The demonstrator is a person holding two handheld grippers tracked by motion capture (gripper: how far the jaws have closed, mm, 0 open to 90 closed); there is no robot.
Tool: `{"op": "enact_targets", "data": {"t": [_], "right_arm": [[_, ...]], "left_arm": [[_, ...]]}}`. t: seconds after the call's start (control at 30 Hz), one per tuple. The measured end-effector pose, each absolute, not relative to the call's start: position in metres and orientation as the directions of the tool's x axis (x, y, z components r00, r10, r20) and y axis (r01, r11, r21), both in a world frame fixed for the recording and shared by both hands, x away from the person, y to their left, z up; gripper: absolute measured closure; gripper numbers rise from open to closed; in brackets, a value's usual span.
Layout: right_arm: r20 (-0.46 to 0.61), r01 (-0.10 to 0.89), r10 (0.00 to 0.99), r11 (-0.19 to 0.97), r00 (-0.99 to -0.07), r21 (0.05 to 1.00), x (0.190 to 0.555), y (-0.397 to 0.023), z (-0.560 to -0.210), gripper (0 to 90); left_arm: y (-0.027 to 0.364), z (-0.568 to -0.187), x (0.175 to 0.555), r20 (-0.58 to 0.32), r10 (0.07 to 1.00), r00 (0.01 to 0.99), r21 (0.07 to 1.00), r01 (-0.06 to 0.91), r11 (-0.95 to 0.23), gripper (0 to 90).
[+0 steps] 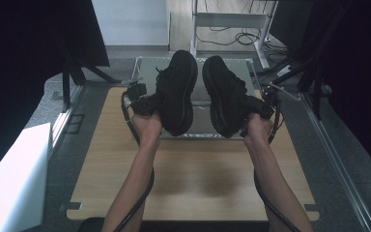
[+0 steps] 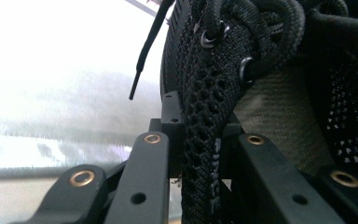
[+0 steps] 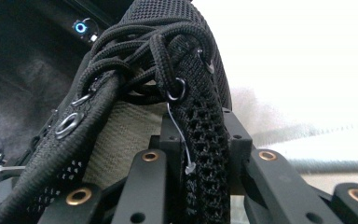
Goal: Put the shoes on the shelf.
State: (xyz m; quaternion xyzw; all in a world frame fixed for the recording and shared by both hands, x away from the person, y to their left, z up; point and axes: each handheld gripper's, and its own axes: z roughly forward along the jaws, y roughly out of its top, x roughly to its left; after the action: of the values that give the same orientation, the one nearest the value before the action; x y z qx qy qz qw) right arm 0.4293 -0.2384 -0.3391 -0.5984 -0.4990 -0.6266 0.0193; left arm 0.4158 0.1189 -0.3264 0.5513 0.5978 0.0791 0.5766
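Two grippers, each clamped on a shoe by the mesh edge next to the laces. Left gripper (image 1: 147, 104) has the left shoe (image 1: 176, 92), right gripper (image 1: 257, 110) the right shoe (image 1: 224, 94), both held up soles-inward above the far end of the worktop (image 1: 193, 179). Looks like the carrying step. Next they'd need lowering together into the clear tray (image 1: 145, 67) behind, level, before the jaws let go.

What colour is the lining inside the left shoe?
Beige lining inside the black left shoe; the left gripper view shows it best.
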Motion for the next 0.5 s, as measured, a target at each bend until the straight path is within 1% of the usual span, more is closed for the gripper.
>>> {"op": "enact_targets", "data": {"t": [0.23,0.5], "right_arm": [[0.754,0.611,0.602,-0.502,-0.261,0.612,0.447,-0.23,-0.332,75.9],[0.737,0.603,0.635,-0.501,-0.231,0.621,0.467,-0.226,-0.324,75.8]], "left_arm": [[0.117,-0.319,0.434,-0.591,0.77,0.242,0.726,0.576,0.376,79.3],[0.114,-0.314,0.455,-0.558,0.808,0.188,0.725,0.585,0.365,79.0]]}}
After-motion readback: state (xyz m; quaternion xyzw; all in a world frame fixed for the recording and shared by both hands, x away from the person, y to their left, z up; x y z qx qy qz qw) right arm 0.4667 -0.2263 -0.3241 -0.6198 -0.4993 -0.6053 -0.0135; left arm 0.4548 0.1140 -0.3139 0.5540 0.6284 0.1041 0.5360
